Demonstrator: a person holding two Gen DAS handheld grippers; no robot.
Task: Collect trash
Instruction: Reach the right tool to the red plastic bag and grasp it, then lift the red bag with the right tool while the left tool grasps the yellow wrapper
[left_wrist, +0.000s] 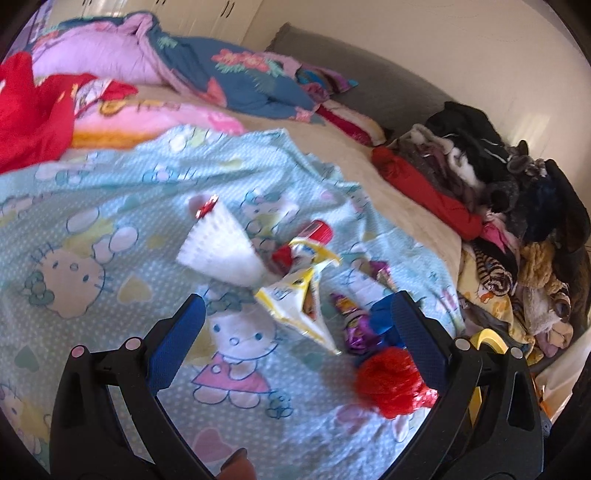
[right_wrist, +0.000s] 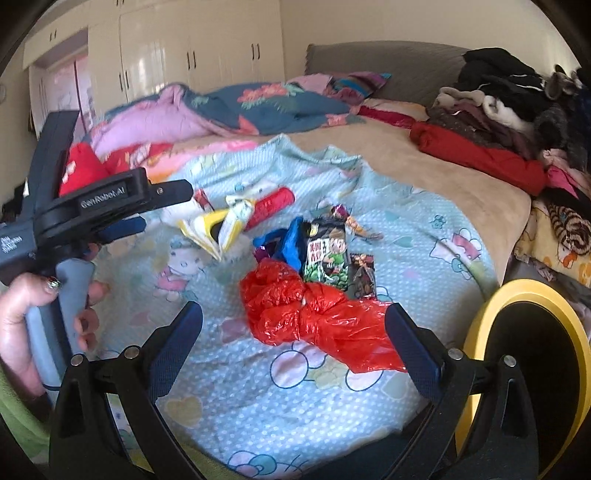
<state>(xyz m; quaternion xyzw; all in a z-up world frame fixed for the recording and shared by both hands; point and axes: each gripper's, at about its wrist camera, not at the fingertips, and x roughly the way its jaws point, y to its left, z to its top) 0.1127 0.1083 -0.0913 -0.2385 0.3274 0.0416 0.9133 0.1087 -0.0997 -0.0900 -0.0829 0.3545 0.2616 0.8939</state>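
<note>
A heap of trash lies on the light-blue cartoon-cat sheet (left_wrist: 110, 221). It holds a white paper cone (left_wrist: 221, 247), a yellow-white wrapper (left_wrist: 295, 295), a red tube (left_wrist: 319, 230), a purple wrapper (left_wrist: 352, 321) and a crumpled red plastic bag (left_wrist: 391, 380). My left gripper (left_wrist: 299, 321) hovers open just short of the yellow-white wrapper, holding nothing. The right wrist view shows the red plastic bag (right_wrist: 314, 314) lying in the gap of my open right gripper (right_wrist: 293, 314). Behind it are a green snack packet (right_wrist: 327, 254) and a blue wrapper (right_wrist: 288, 240). A hand (right_wrist: 22, 314) holds the left gripper (right_wrist: 168, 208) at left.
A yellow-rimmed black bin (right_wrist: 476, 332) stands at the bed's right side, close to my right finger. A pile of clothes (left_wrist: 498, 184) covers the bed's right edge. Quilts (right_wrist: 240, 107) and a red garment (left_wrist: 33, 110) lie behind. Cream wardrobes (right_wrist: 184, 48) line the back wall.
</note>
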